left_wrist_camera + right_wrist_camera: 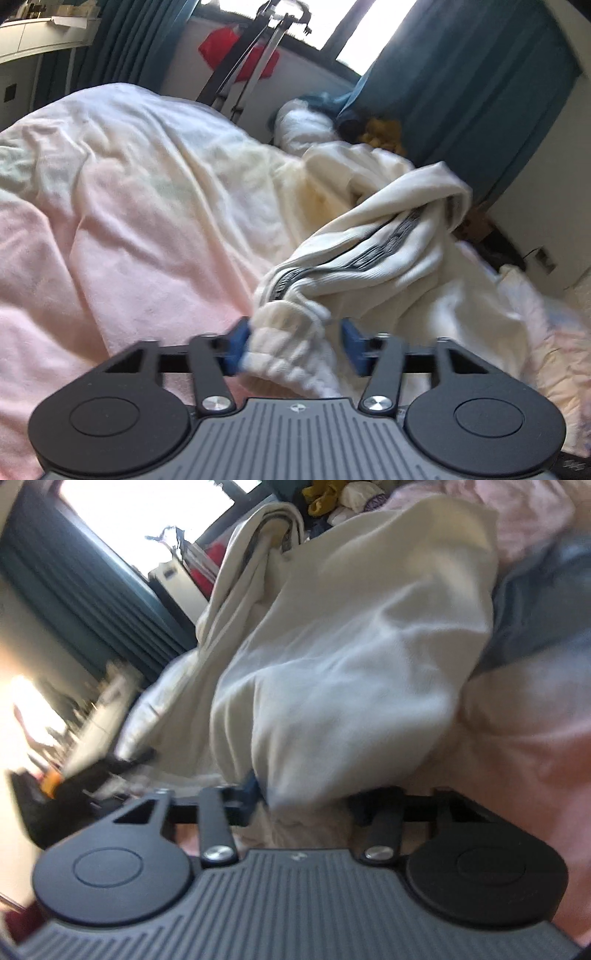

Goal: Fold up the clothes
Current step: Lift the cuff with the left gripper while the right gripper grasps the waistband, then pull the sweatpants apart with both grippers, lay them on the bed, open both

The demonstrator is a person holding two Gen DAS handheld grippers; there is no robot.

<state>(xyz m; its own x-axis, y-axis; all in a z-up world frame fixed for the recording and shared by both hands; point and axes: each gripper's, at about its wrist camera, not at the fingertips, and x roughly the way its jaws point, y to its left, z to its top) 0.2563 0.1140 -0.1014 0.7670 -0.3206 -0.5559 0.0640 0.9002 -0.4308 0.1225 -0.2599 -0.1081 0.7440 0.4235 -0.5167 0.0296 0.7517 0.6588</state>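
Observation:
A cream-white garment with a dark patterned stripe lies bunched on the pink bedcover. My left gripper is shut on its ribbed edge and cord, with the blue pads either side of the bunched cloth. In the right wrist view the same white garment hangs in a broad fold over the gripper. My right gripper is closed on its lower edge; the right pad is hidden under the cloth. The view is tilted and blurred.
A pile of other clothes, yellow and white, lies at the bed's far end by teal curtains. A metal rack with a red item stands under the window. Grey-blue cloth lies on the bed at right.

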